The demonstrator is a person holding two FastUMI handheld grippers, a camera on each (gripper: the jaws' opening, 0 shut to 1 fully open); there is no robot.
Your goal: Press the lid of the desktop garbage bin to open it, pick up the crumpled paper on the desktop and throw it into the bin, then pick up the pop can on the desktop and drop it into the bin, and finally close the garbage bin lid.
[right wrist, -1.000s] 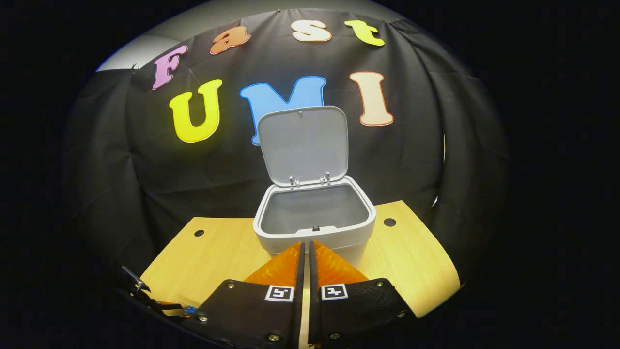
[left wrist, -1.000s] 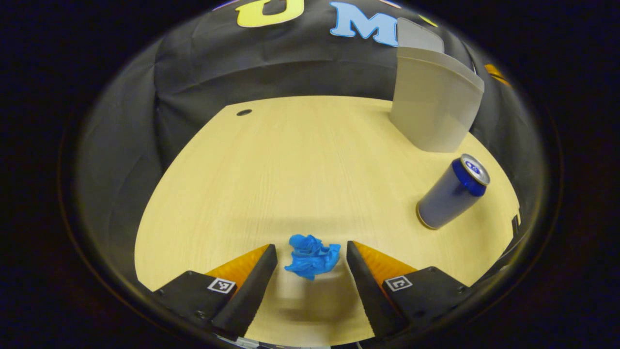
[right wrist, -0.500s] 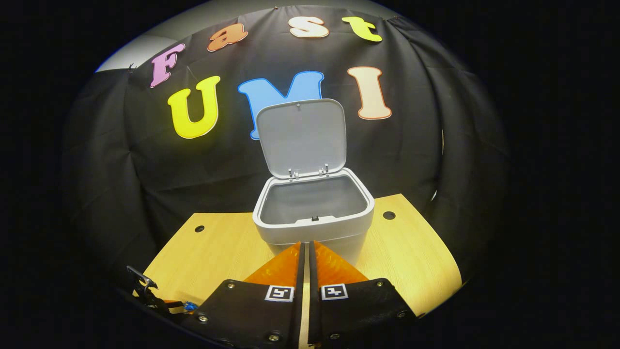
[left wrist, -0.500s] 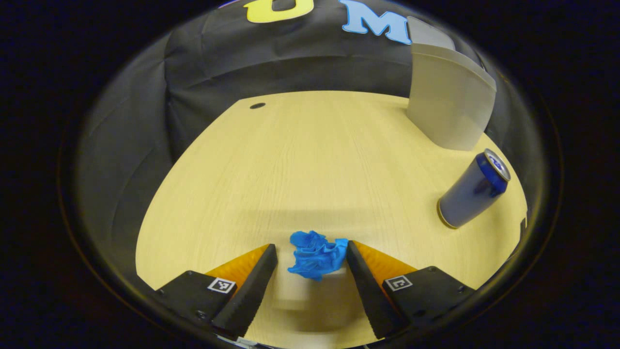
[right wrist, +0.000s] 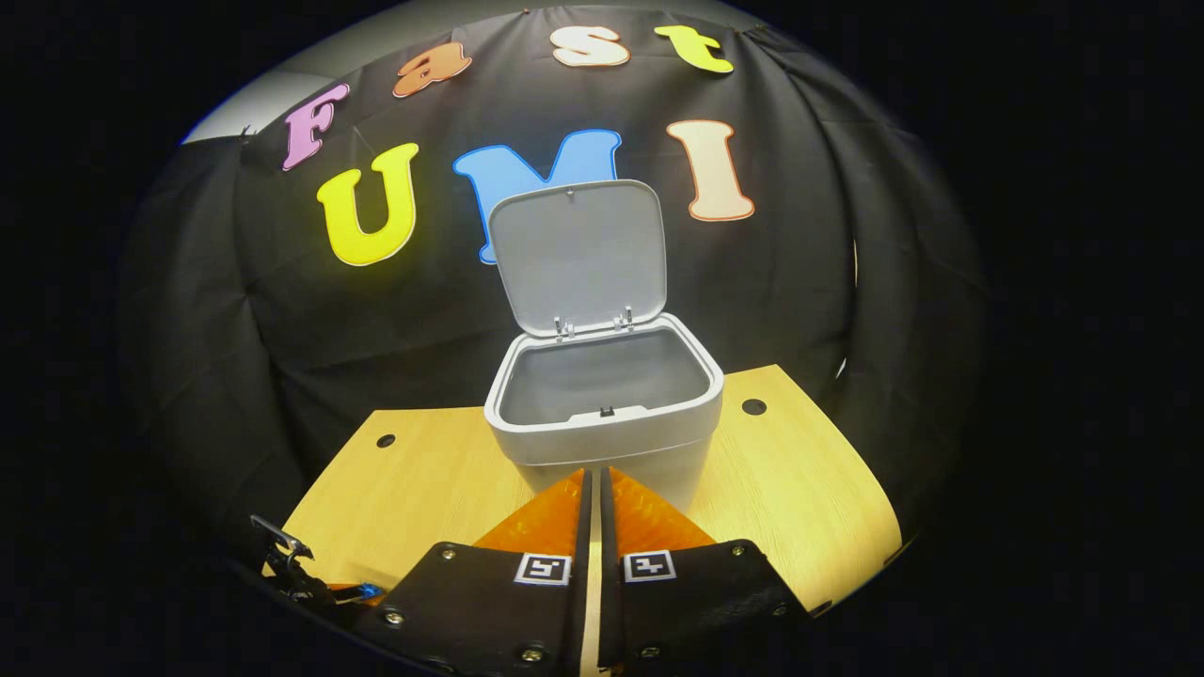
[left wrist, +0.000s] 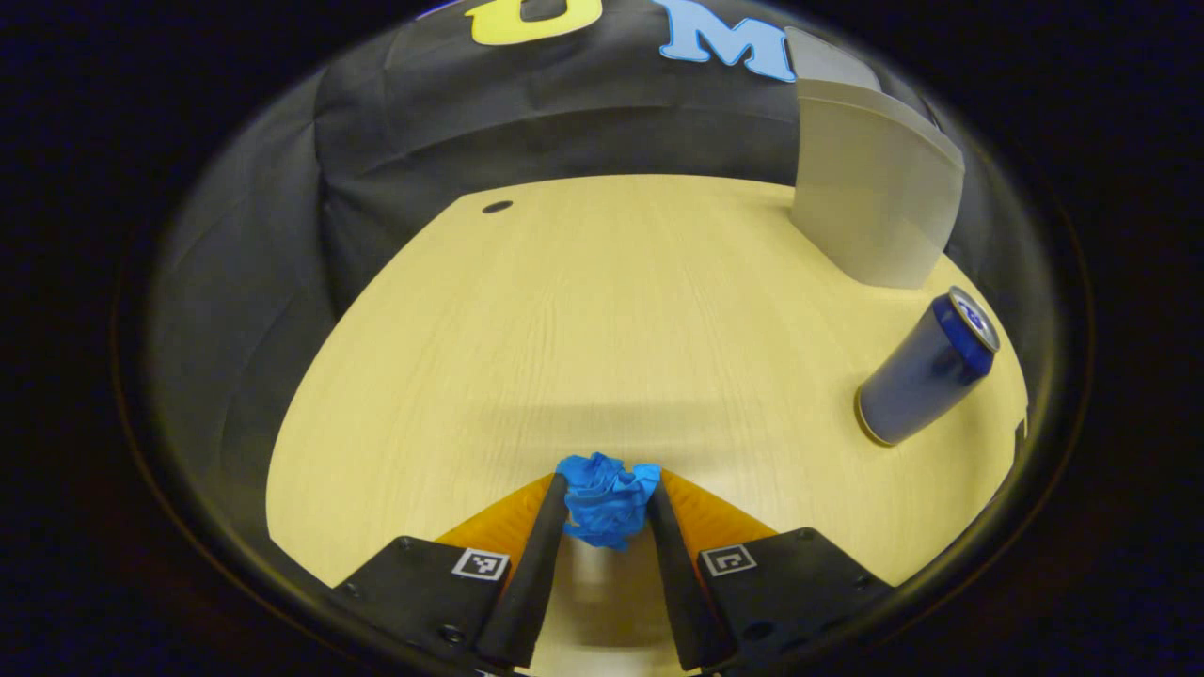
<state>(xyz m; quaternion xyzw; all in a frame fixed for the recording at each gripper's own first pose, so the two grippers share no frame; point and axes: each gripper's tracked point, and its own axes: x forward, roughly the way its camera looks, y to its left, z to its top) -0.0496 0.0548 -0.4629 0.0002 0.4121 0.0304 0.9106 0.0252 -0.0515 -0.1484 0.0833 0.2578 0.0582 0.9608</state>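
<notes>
Booth w/ black cloth wall point(right wrist: 282, 310), pale wood desktop point(left wrist: 602, 310) w/ cable holes near back corners.
Grey bin point(right wrist: 602, 423) stood at back, lid point(right wrist: 576, 254) up, inside bare. Blue pop can point(left wrist: 926, 369) stood upright nr bin. Left gripper point(left wrist: 605, 512) clenched on crumpled blue paper point(left wrist: 605, 498), both fingers pressing, just above desktop. Right gripper point(right wrist: 593, 489) pinched closed, nothing held, facing bin.
</notes>
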